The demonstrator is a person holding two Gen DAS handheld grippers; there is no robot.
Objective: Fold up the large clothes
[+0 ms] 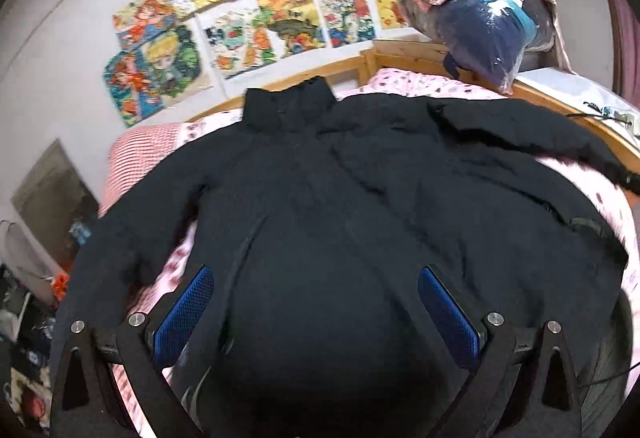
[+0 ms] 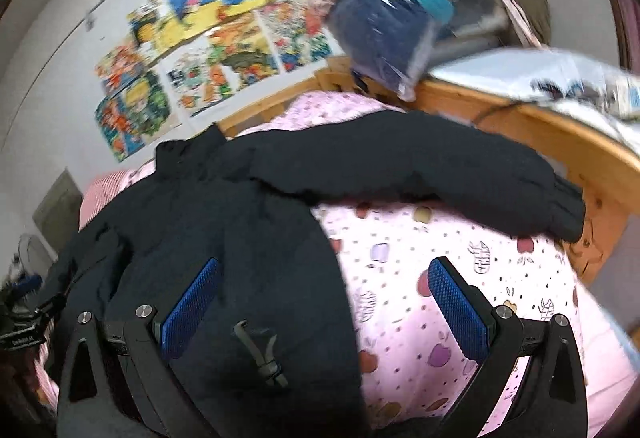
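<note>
While spread flat, black jacket (image 1: 320,197) (collar far) covers pink bed (image 2: 440,278).

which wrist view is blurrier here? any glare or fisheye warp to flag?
Right wrist view: motion blur, worst on the plastic-wrapped bundle and the clutter at the right edge; the right tongs stay sharp. Left wrist view: mostly crisp, black jacket underexposed with little fold detail. Both: small glare on the plastic wrap, wooden bed frame bowed by the fisheye, dark vignette corners.
</note>
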